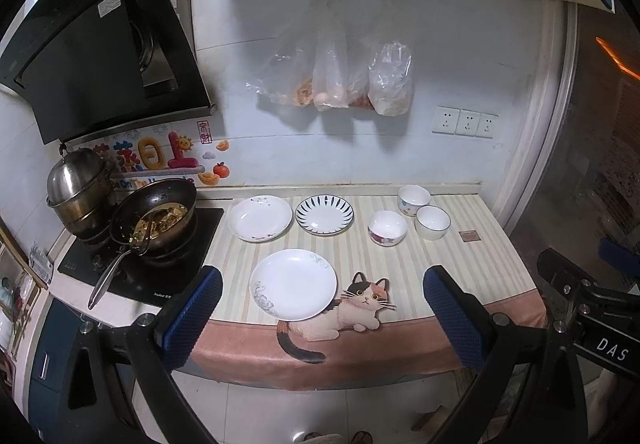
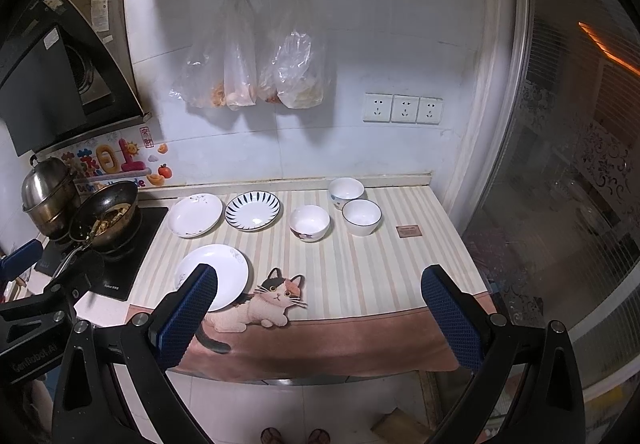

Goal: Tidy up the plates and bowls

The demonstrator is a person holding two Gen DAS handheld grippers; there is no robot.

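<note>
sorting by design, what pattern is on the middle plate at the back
White centre with dark blue radiating strokes around the rim of the back middle plate; clearest in the left wrist view.

Right of the front plate [image 1: 293, 284] the table [image 1: 460, 256] lies bare up to the bowls [image 1: 387, 228]; left of it, the pan [image 1: 154, 217] handle juts out.

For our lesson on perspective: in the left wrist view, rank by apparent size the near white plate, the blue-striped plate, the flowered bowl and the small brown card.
1. Near white plate, though being nearest the camera enlarges it.
2. Blue-striped plate.
3. Flowered bowl.
4. Brown card, clearly smallest.
</note>
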